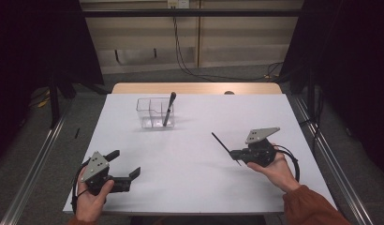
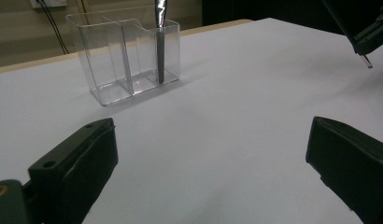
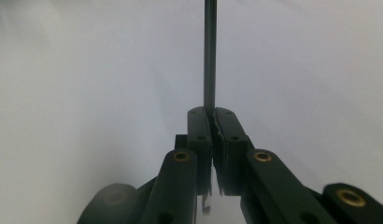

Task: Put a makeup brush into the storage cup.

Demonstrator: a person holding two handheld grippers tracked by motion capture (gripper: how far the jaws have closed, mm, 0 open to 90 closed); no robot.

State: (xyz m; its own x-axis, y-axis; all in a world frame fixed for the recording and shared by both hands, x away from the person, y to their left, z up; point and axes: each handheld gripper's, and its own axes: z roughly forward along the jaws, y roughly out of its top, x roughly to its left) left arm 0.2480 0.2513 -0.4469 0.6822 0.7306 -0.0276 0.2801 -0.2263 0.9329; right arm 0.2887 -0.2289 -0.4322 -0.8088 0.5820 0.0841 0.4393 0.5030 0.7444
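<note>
A clear plastic organizer (image 1: 155,112) (image 2: 129,56) with several compartments stands toward the far middle of the white table (image 1: 190,187). A black pen (image 1: 168,108) (image 2: 160,51) leans upright in its right-hand compartment. My right gripper (image 1: 234,153) (image 3: 211,112) is at the right of the table, shut on a thin dark pen (image 1: 220,143) (image 3: 209,51) that sticks out ahead of its jaws toward the organizer. My left gripper (image 1: 127,163) (image 2: 208,154) rests near the front left edge, jaws wide open with bare table between them. It faces the organizer.
A strip of wooden tabletop (image 1: 195,88) shows beyond the white sheet's far edge. Metal rails (image 1: 321,145) run along both sides of the table. Cables hang down the back wall (image 1: 180,51). Bare white surface lies between the grippers and the organizer.
</note>
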